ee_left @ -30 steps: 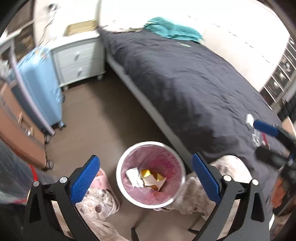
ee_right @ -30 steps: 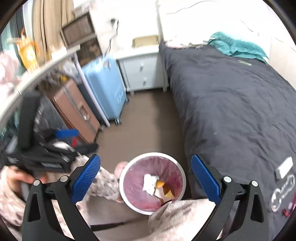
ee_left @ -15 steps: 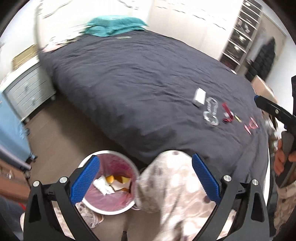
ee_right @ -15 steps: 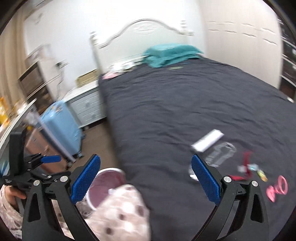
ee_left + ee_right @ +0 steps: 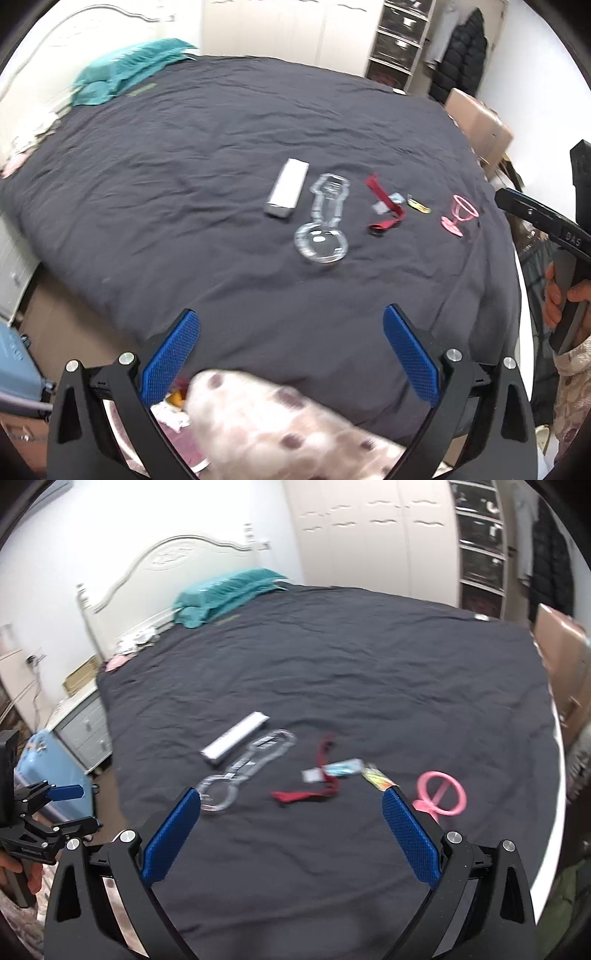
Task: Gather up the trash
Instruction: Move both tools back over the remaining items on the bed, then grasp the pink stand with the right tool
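Both tools are released and carry nothing: my left gripper point(image 5: 291, 354) and right gripper point(image 5: 291, 834) each have the blue pads spread wide, hovering off the near edge of the bed point(image 5: 369, 657).

Trash sits in 1 loose row on the dark cover, mid-bed: white box point(image 5: 235, 740), clear plastic blister shell point(image 5: 245, 771) just beside it, red ribbon point(image 5: 317, 779) with a pale tag and a small blue wrapper point(image 5: 343, 768) touching it, a yellow-green wrapper point(image 5: 376, 778), then the pink plastic cup point(image 5: 441, 794) nearest my right side. In the left view the same row reads box point(image 5: 287, 187), shell point(image 5: 325, 221), ribbon point(image 5: 386, 206), pink cup point(image 5: 460, 214).

Plan, my judgement: the right gripper takes the pink cup first. It's closest to that pad and the stem gives a firm pinch. Come in low, jaws straddling the stem, and don't grab the cover with it. The shell is thin and see-through, so it'll likely flex; pinch its rim. Ribbon and wrappers are limp; scoop several at once if possible.

The bin point(image 5: 122, 439) is down at the lower left in the left view, mostly hidden behind my patterned sleeve point(image 5: 280, 432), so the drop path goes left off the bed edge.

Around: teal blanket point(image 5: 225, 590) at the headboard, blue suitcase point(image 5: 55, 771) and nightstand point(image 5: 83, 731) on the floor side, cardboard box point(image 5: 561, 653) far right. Nothing blocks the reach; the soft, wrinkled cover is the only nuisance.
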